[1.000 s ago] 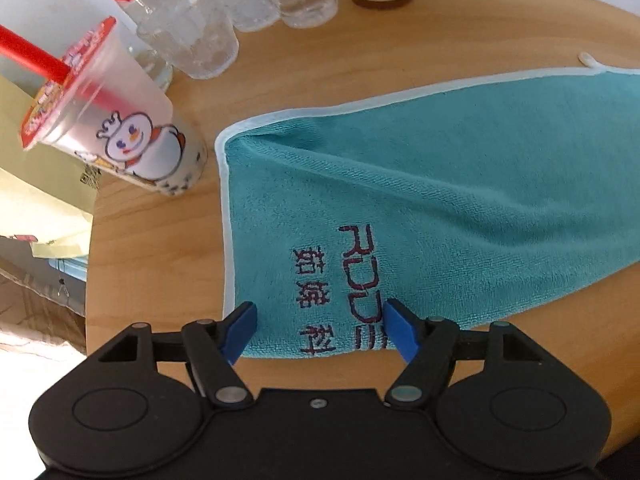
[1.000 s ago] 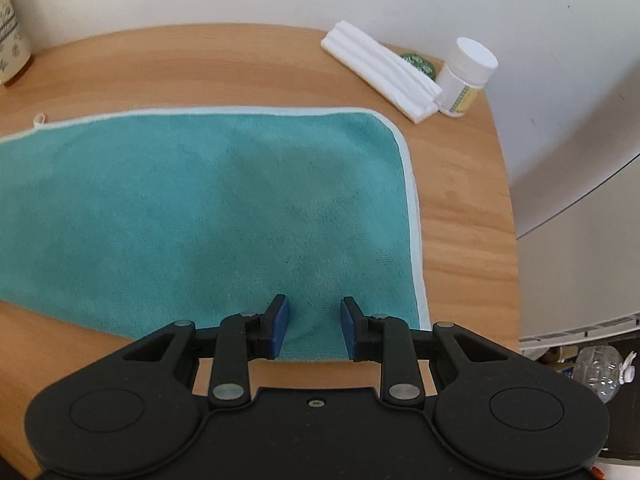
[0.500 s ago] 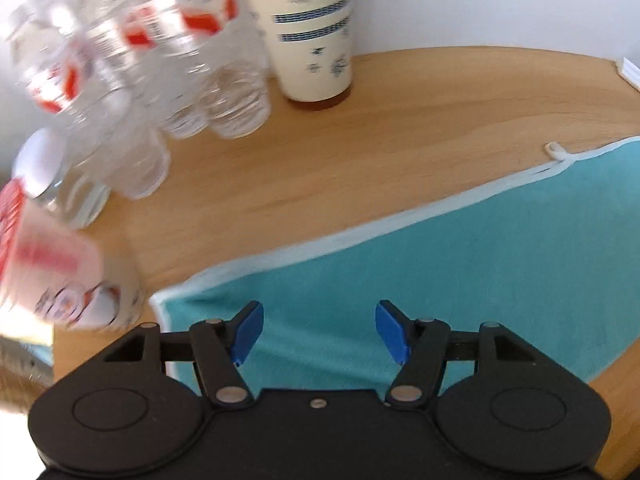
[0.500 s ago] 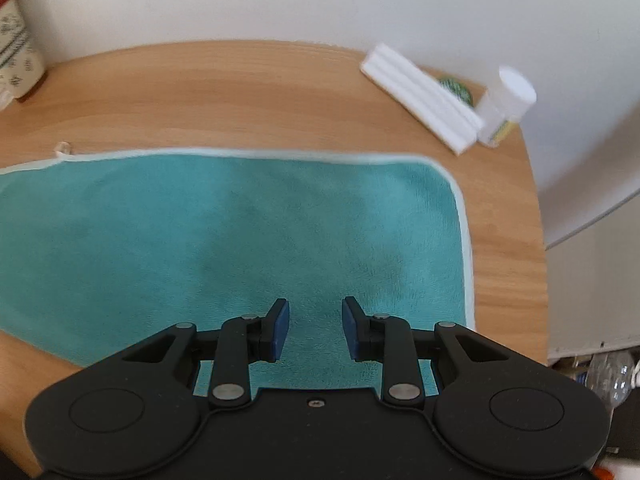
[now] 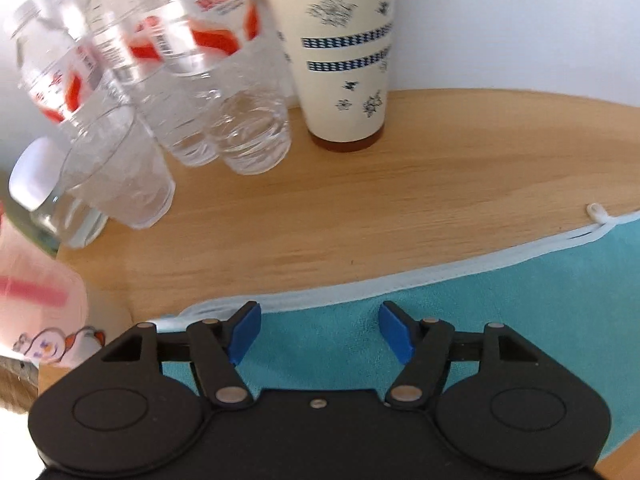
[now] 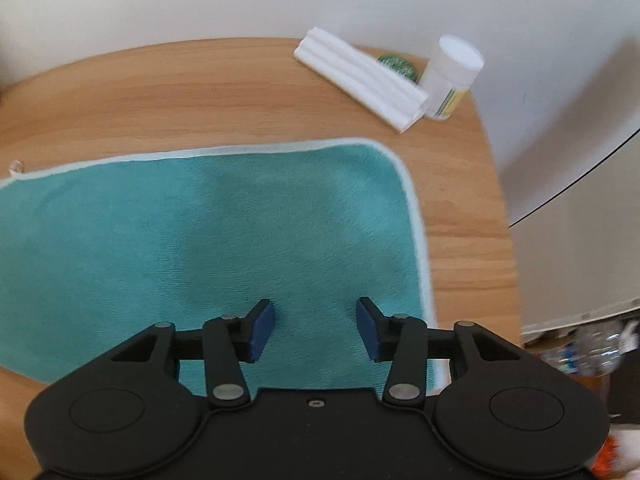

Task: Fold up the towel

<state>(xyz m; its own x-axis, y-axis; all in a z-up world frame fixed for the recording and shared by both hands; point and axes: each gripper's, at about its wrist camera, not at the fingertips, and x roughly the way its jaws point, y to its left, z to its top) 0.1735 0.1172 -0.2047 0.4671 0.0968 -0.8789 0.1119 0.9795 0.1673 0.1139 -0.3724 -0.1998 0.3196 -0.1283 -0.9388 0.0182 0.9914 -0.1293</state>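
Teal towel [image 6: 208, 232], pale blue trim, spread flat on wooden table [image 6: 224, 92]

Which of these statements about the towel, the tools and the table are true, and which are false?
1. Both tools are open. True: the left tool and the right tool hold nothing.
2. The towel is red. False: it is teal with a pale border.
3. A white-capped jar touches the folded white cloth. True.
4. The clear bottles lie on the towel. False: they stand on bare wooden table.
5. The patterned cup stands upright. True.
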